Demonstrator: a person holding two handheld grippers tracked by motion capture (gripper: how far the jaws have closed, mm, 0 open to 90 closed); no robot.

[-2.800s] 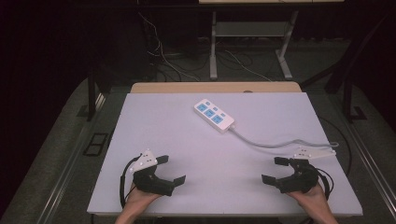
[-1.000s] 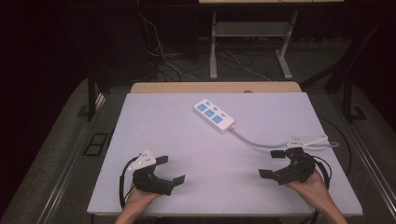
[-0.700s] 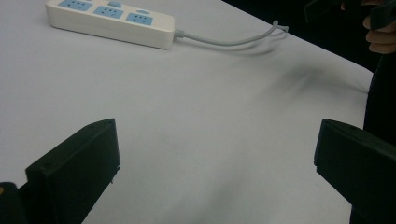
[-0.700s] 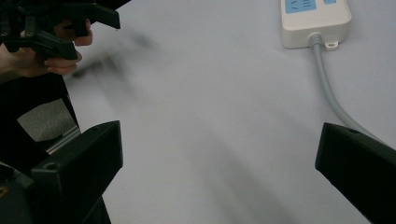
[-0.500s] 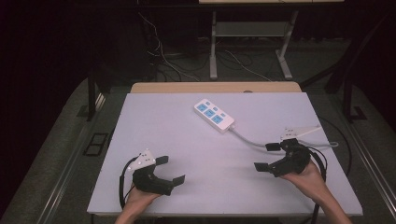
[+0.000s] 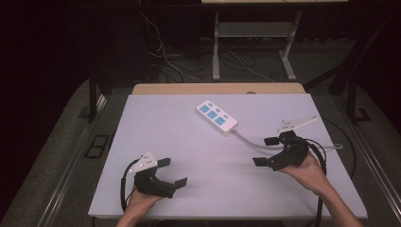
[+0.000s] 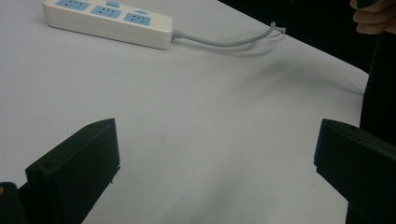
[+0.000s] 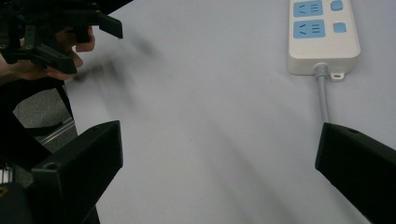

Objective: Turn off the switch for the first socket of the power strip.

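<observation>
A white power strip [image 6: 216, 117] with blue sockets lies toward the far middle of the white table [image 6: 189, 142]. Its grey cable [image 6: 250, 139] runs right toward the table's edge. My right gripper [image 6: 265, 151] is open and empty, held just right of that cable and pointing left. In the right gripper view the strip's cable end [image 8: 322, 37] lies ahead at the upper right, between the wide-apart jaws. My left gripper [image 6: 172, 172] rests open and empty at the front left. In the left gripper view the power strip [image 7: 107, 18] lies far ahead.
A wooden edge [image 6: 217, 88] borders the table's far side. Beyond it, loose cables [image 6: 161, 52] and a metal desk frame [image 6: 250, 42] stand on the dark floor. A black gripper cable [image 6: 338, 142] loops over the table's right edge.
My right gripper has moved away from the front edge, forward and slightly left, toward the strip's cable. The left gripper has stayed still.
</observation>
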